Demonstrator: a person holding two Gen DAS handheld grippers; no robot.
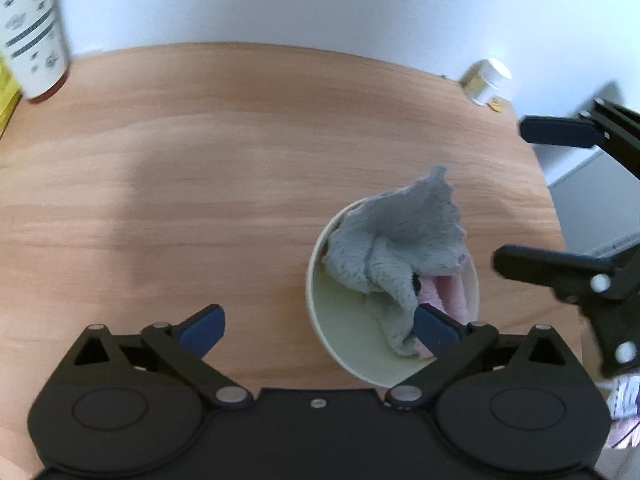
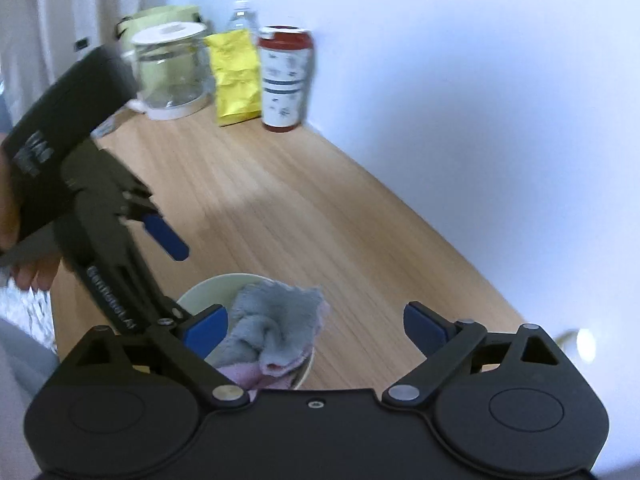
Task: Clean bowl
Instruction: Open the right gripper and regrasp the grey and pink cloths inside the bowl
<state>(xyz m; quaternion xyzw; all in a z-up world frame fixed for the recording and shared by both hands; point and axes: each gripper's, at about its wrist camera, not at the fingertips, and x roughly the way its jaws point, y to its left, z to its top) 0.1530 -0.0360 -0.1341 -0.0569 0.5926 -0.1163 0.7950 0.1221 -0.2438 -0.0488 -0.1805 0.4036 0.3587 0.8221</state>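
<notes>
Both grippers, left gripper (image 1: pixel 318 330) and right gripper (image 2: pixel 316 330), spread wide, holding nothing; bowl (image 1: pixel 344 340) sits lower right, cloth (image 1: pixel 396 248) heaped inside. Risk: a jaw clips the rim, tipping it.

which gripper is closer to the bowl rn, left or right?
Left. The left gripper hangs open right over the bowl, one fingertip at the cloth inside it. The right gripper, also open, stands off past the bowl's far side.
</notes>
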